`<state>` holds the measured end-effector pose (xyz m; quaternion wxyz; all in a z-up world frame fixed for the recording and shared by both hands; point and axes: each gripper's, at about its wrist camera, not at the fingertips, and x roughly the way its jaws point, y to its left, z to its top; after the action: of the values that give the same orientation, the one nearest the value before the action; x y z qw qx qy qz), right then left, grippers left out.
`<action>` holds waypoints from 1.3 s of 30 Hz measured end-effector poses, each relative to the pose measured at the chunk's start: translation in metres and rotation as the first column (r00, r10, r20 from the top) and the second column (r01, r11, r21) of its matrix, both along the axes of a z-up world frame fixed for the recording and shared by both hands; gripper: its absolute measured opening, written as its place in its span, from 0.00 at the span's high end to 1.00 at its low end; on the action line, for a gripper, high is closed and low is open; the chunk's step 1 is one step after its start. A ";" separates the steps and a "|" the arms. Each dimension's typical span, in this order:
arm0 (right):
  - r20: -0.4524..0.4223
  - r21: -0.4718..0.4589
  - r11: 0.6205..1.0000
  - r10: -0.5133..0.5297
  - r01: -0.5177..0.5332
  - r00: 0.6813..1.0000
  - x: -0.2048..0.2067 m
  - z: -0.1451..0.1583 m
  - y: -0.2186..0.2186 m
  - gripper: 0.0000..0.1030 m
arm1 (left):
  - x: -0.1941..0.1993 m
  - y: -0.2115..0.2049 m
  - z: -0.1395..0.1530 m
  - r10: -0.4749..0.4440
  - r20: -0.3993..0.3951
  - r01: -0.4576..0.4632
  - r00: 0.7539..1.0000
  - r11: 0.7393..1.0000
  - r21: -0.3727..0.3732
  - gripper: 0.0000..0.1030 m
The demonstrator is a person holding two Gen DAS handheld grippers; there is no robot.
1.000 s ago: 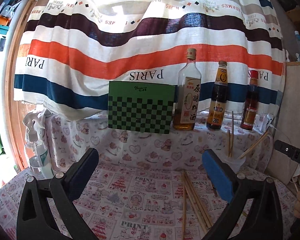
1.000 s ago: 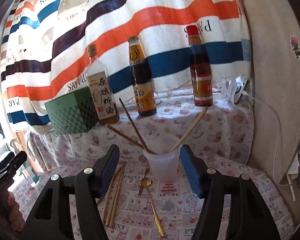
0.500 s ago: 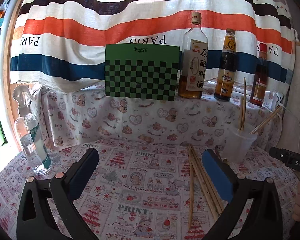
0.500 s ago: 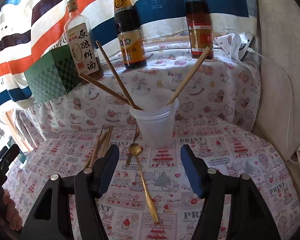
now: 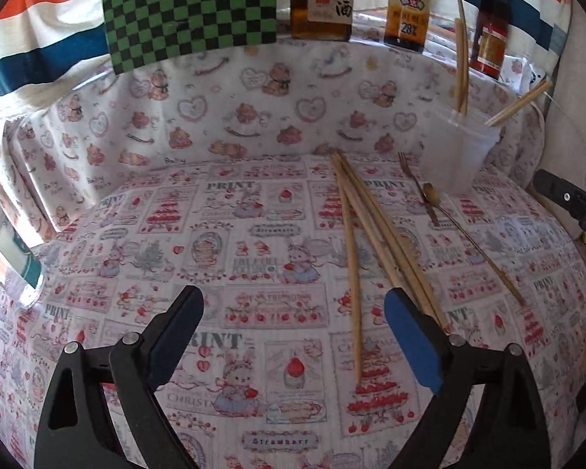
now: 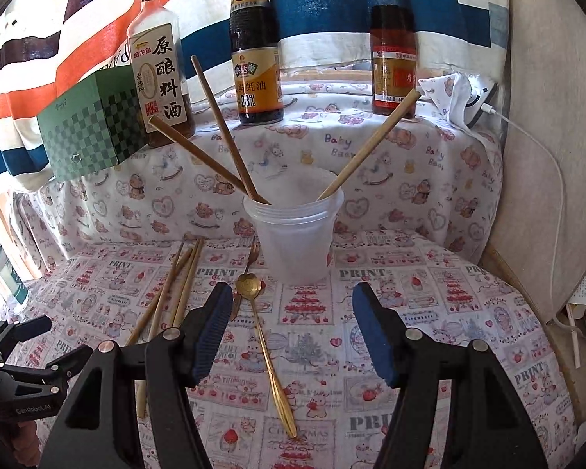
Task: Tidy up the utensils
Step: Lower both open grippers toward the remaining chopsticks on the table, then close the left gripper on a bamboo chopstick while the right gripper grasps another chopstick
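Just ahead of hand-held gripper (image 5: 293, 336): chopsticks (image 5: 375, 230)

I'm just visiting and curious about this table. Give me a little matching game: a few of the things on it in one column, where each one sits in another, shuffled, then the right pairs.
Things
1. gold spoon
2. loose chopsticks
3. plastic cup
4. green checkered box

Places
A. on the raised ledge beside the bottles
B. flat on the cloth, in front of the cup
C. upright, with chopsticks standing in it
D. bundled flat on the cloth, left of the spoon

Pairs: 1-B, 2-D, 3-C, 4-A
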<state>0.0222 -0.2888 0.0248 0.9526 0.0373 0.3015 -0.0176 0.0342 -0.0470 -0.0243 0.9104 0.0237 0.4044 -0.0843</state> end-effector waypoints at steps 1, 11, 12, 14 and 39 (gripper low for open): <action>-0.001 -0.001 1.000 0.003 -0.003 1.000 0.000 0.000 0.000 0.36 | 0.001 -0.003 -0.002 -0.027 -0.023 0.027 0.999 1.000 -0.013 0.17; -0.013 0.026 0.999 0.024 -0.024 1.000 -0.002 0.000 0.001 0.36 | -0.004 -0.037 -0.023 -0.128 -0.120 0.137 0.985 0.988 0.069 0.62; -0.013 0.021 0.999 0.024 -0.024 1.000 -0.002 0.000 0.002 0.36 | -0.003 -0.037 -0.023 -0.125 -0.121 0.135 0.985 0.988 0.074 0.63; -0.017 0.013 1.000 0.027 -0.027 0.999 -0.001 -0.001 0.005 0.36 | -0.001 -0.033 -0.024 -0.119 -0.127 0.128 0.985 0.990 0.064 0.61; -0.041 -0.036 0.998 0.055 -0.056 0.998 -0.001 -0.003 0.015 0.36 | 0.021 -0.013 -0.037 -0.042 -0.151 0.050 0.988 0.998 0.048 0.00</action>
<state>0.0210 -0.2743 0.0217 0.9470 0.0108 0.3209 0.0026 0.0554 -0.0599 -0.0609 0.8742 0.0500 0.4732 -0.0963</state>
